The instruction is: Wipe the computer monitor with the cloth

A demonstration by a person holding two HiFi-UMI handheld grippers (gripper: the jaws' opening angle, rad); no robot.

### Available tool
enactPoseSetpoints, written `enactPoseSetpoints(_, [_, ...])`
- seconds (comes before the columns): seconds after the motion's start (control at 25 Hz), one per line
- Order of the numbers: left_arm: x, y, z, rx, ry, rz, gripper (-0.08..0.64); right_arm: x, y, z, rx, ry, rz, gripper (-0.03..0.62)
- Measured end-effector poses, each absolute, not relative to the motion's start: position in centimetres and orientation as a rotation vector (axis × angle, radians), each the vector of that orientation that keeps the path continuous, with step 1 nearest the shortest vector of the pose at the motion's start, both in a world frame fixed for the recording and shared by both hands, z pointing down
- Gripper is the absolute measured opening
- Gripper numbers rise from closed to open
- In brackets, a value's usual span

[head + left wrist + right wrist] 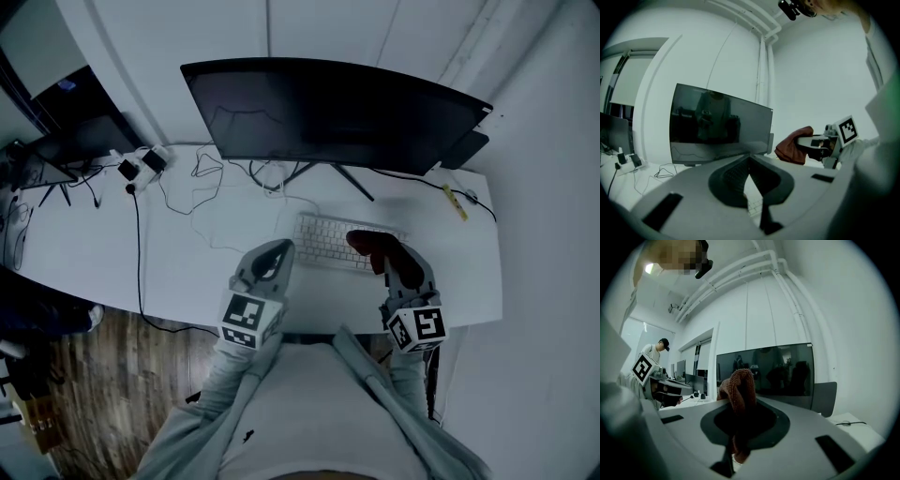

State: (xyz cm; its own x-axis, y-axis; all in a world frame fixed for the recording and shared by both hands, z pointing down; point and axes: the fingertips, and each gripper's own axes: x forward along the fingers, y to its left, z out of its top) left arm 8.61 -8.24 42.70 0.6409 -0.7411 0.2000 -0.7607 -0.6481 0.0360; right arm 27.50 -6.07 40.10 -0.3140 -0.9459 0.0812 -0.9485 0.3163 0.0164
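White desk (187,267) is running along a pale wall, carrying a wide dark monitor (328,112) on a splayed stand (342,178), a pale keyboard (323,239) in front of it, and loose cables (202,183) trailing off to the left. Right gripper (389,255) is hovering over the right end of the keyboard with its jaws clamped on the cloth (367,242), a reddish knitted piece that is bunching up above the jaw tips and hanging below them in the right gripper view (738,387). Left gripper (275,251) is waiting beside the keyboard's left end, jaws drawn together at the tips and carrying nothing; only the keyboard is showing through the slit beneath them. The cloth is judged light, soft and limp: it is folding wherever it is unsupported, so a hold near its middle, leaving a loose pad ahead of the jaws, is looking best for contact. The screen is judged fragile and liable to rock on its stand, so light pressure is advisable. Open room is lying between keyboard and screen, and above the desk generally. Hazards are sitting low: the stand legs, the cables behind the keyboard, the desk's right edge close to the wall, and the monitor's right end, where a dark panel is crowding the corner.
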Motion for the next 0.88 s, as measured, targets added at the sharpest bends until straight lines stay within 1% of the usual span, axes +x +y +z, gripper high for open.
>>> enactPoseSetpoints(0.88, [6.8,-8.7,43.0,2.713,-1.292,0.266,0.020,26.5,-6.8,41.1,1.736,-2.507,0.082,0.038])
